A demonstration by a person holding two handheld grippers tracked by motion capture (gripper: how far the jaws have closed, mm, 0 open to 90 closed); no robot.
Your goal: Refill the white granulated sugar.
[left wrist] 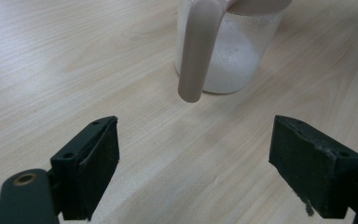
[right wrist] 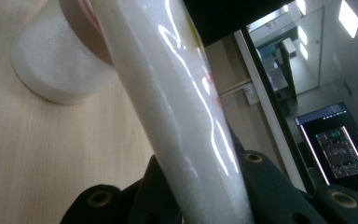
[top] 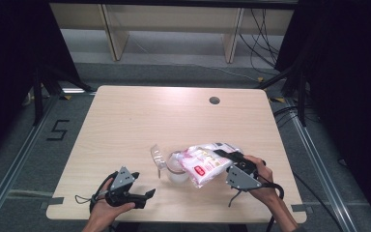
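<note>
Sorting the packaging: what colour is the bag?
Clear bag with red-and-white print, white grains inside; clearest in the high view.

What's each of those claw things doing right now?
Left gripper: open, holding nothing, resting on the table near the jar.
Right gripper: shut on the bag, tilted over the jar.

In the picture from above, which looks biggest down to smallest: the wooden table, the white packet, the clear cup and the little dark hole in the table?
1. The table, by far the largest.
2. The white packet, held in the right tool.
3. The clear cup, partly hidden by the packet, so it may be somewhat larger than it looks.
4. The dark hole, smallest.
</note>
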